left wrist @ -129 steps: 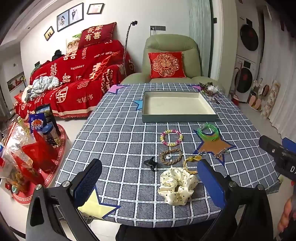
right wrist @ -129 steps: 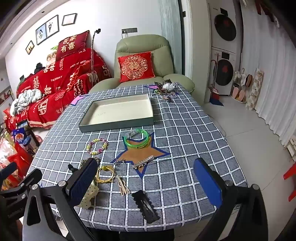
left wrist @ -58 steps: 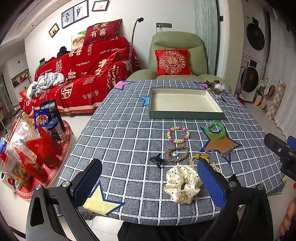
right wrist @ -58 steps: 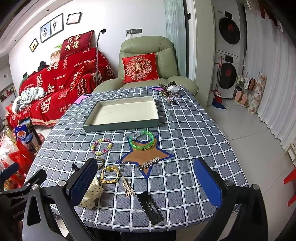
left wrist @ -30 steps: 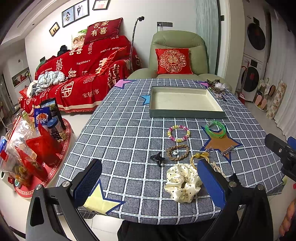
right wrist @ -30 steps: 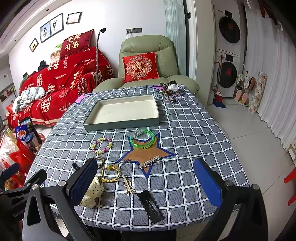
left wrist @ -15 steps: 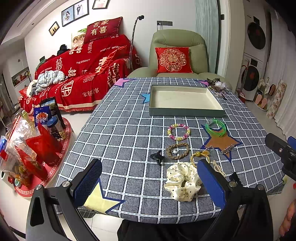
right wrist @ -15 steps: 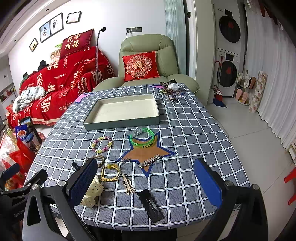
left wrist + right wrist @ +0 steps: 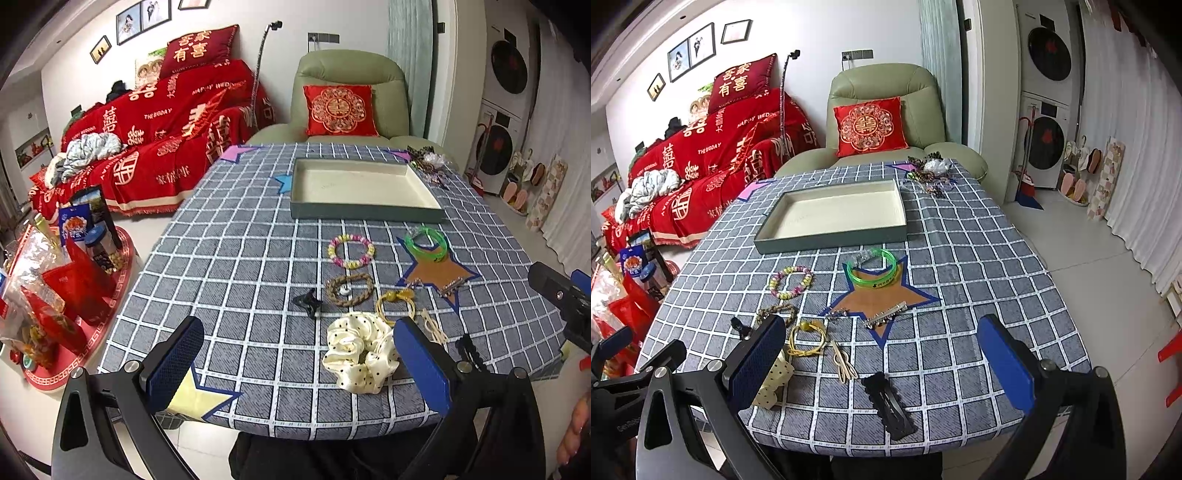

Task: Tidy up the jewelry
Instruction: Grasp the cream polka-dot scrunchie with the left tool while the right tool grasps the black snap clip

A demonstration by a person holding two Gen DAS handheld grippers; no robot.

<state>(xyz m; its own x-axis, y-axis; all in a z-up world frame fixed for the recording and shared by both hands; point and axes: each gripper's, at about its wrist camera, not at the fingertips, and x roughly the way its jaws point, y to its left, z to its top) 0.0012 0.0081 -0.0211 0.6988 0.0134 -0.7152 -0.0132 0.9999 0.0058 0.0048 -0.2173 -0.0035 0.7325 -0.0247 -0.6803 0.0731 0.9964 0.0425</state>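
Both claws hang over the near edge of the checked table (image 9: 229, 251), each spread wide and holding nothing: the left claw (image 9: 295, 363) just short of the cream dotted scrunchie (image 9: 360, 350), the right claw (image 9: 882, 363) above the black hair clip (image 9: 888, 404). The jewelry lies loose mid-table: beaded bracelet (image 9: 351, 251), green bangle (image 9: 871, 267), rope bracelet (image 9: 349, 290), yellow cord (image 9: 807, 338). Beyond them sits the empty grey tray (image 9: 831, 236).

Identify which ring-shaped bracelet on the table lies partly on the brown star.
The green bangle: its near edge overlaps the brown star. The beaded bracelet and rope bracelet lie wholly on the checked cloth.
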